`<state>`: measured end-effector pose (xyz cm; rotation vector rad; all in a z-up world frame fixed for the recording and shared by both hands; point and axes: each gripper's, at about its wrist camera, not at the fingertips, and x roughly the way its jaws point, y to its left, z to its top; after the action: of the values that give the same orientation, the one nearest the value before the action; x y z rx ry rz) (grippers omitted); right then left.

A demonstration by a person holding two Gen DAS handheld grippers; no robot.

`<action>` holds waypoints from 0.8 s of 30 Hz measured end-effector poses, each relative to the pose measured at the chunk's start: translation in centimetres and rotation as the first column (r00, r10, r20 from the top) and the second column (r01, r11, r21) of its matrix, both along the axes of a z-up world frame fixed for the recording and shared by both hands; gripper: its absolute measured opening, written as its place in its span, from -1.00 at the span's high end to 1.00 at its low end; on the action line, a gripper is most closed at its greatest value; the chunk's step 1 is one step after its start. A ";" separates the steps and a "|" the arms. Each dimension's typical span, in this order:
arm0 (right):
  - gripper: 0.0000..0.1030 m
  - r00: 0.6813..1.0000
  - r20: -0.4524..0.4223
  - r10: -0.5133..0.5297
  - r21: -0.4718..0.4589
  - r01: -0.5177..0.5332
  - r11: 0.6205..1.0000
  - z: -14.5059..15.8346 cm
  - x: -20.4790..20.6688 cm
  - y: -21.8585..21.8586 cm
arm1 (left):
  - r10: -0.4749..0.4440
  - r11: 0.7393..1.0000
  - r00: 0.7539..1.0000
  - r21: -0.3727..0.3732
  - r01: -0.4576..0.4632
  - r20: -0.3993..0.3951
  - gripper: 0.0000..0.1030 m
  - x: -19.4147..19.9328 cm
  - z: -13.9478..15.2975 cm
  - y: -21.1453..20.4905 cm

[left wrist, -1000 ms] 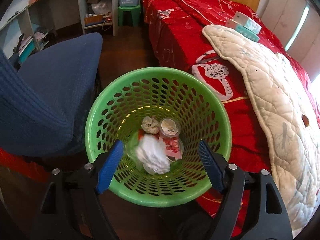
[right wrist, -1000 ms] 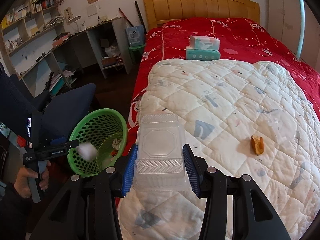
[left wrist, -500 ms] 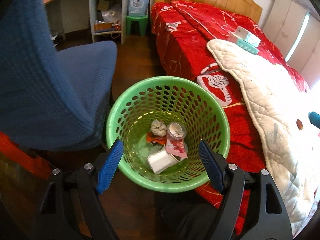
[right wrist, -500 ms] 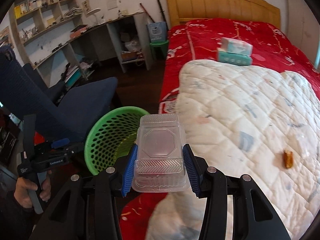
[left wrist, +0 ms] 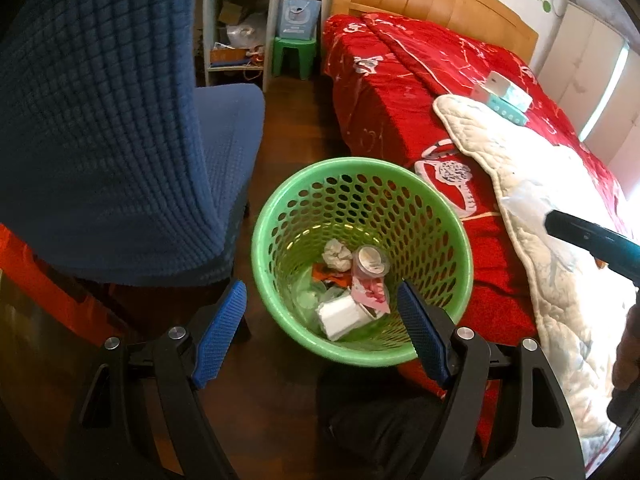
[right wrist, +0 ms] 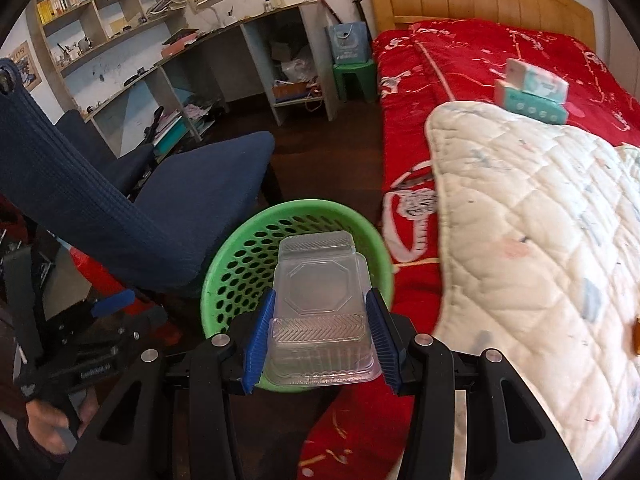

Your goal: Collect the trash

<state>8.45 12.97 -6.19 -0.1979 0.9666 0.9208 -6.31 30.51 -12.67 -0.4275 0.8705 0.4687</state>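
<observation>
A green perforated basket (left wrist: pixel 440 216) (right wrist: pixel 240 264) stands on the floor between a blue chair and the bed. Inside it lie crumpled paper (left wrist: pixel 336 254), a small round jar (left wrist: pixel 372 260), a white wad (left wrist: pixel 340 314) and wrappers. My left gripper (left wrist: pixel 320 320) hangs open over the basket's near rim with nothing between its blue pads. My right gripper (right wrist: pixel 320 320) is shut on a clear plastic clamshell box (right wrist: pixel 320 300), held above the basket's near edge. The right gripper's tip (left wrist: pixel 588 236) and part of the box show at the right of the left wrist view.
A blue office chair (left wrist: pixel 120 140) (right wrist: pixel 180 200) crowds the basket's left side. The bed with red cover (left wrist: pixel 400 92) and white quilt (right wrist: pixel 540 220) runs along the right. Tissue packs (right wrist: pixel 532 92) sit on the bed, and a brown scrap (right wrist: pixel 636 336) lies on the quilt. A desk and shelves (right wrist: pixel 120 40) line the far wall.
My right gripper carried the clear box left off the quilt to above the basket. The left gripper drew back and up from the basket; the white wad now rests inside.
</observation>
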 end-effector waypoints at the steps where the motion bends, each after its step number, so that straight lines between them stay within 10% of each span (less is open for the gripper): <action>1: 0.13 1.000 -0.002 0.005 -0.003 -0.005 1.000 -0.2 0.0 0.6 | 0.003 1.000 1.000 -0.003 -0.003 0.001 -0.49 -0.1 -0.1 0.1; 24: -0.73 0.996 0.034 -0.082 0.017 0.081 0.997 0.4 1.1 -3.5 | -0.031 0.999 0.999 -0.009 0.031 0.016 -0.50 0.8 0.6 -2.0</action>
<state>9.55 9.44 -5.76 -0.1595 0.9281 0.8471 -5.47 28.55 -12.03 -0.4249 0.8626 0.4320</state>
